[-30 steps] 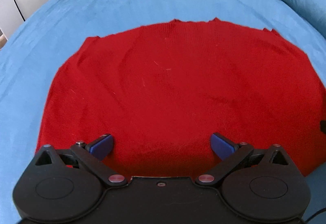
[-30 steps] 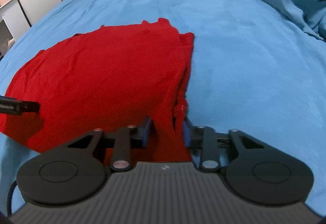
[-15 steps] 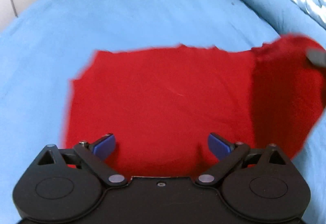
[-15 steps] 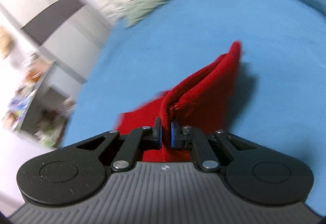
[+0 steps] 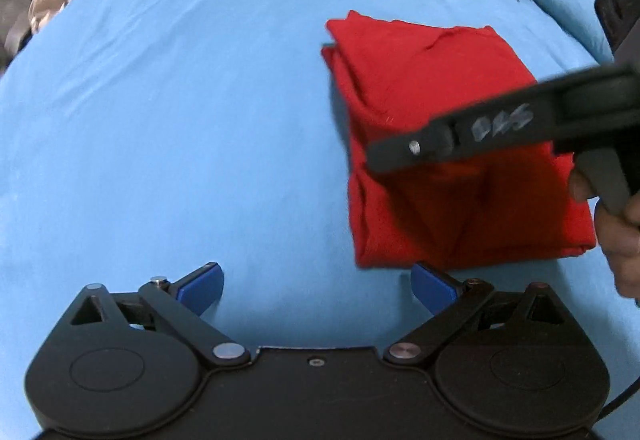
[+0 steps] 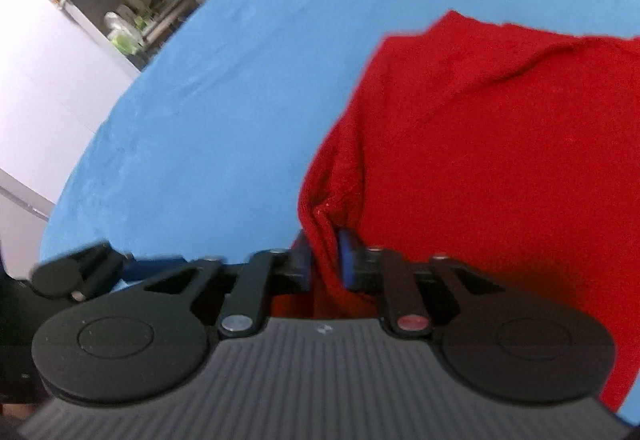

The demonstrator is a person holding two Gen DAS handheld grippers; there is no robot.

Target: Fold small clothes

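Blue bed (image 5: 200,100), cluttered shelf (image 6: 136,12)

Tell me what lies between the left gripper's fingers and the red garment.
Only bare blue bedsheet. In the left wrist view, the left gripper stands open over it, and the folded red garment begins just beyond its right pad. The right gripper is opening around a fold.

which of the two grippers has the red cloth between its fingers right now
The right gripper: a bunched edge of the red cloth sits between its blue pads as its jaws open. The left gripper stands wide open over bare blue bedsheet, with nothing between its fingers.
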